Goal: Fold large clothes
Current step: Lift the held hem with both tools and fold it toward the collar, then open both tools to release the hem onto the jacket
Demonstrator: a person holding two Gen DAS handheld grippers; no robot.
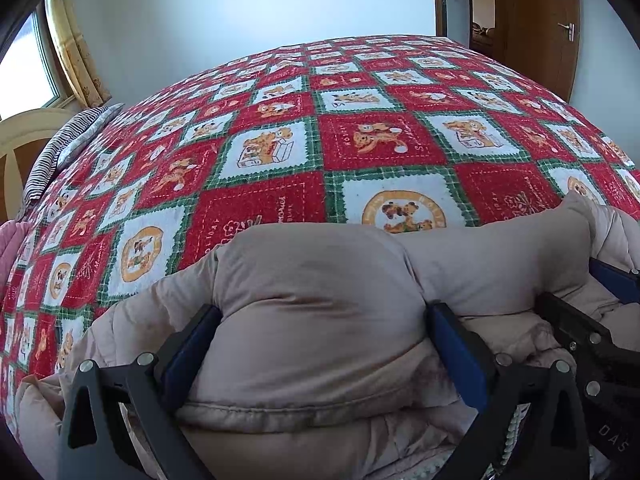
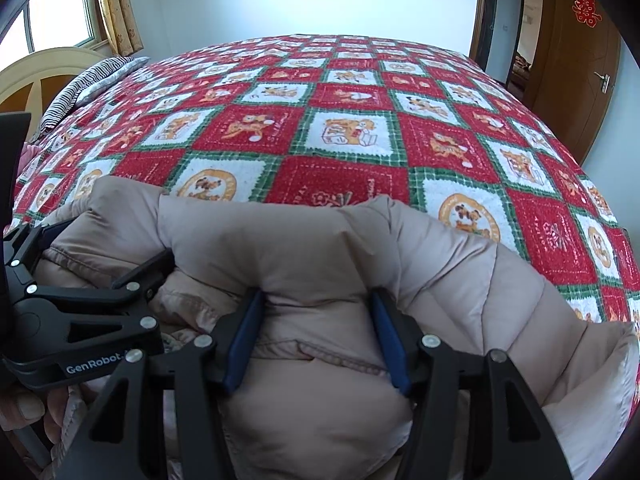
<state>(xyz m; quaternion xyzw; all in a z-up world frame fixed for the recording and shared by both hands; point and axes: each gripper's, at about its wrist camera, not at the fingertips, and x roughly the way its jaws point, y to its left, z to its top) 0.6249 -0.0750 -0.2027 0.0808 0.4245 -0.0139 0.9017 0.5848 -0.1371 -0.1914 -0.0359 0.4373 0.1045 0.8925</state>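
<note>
A puffy beige padded jacket (image 1: 312, 264) lies bunched at the near edge of the bed. My left gripper (image 1: 323, 312) is shut on a thick roll of it, which bulges up between the blue pads (image 1: 456, 340). Just to its right, my right gripper (image 1: 588, 284) bites into the same roll. In the right wrist view the jacket (image 2: 280, 240) is pinched between the right gripper's (image 2: 317, 296) blue pads (image 2: 244, 336), the fabric swelling above and below. The left gripper (image 2: 108, 240) sits close at the left, its fingers sunk in the jacket.
The bed carries a red, white and green checked bedspread (image 1: 360, 140) with bear prints, stretching far ahead (image 2: 340, 136). A striped pillow (image 2: 88, 88) and cream headboard (image 2: 40, 72) lie far left, beside a window. A brown door (image 2: 576, 48) stands far right. A thumb (image 2: 24, 408) shows bottom left.
</note>
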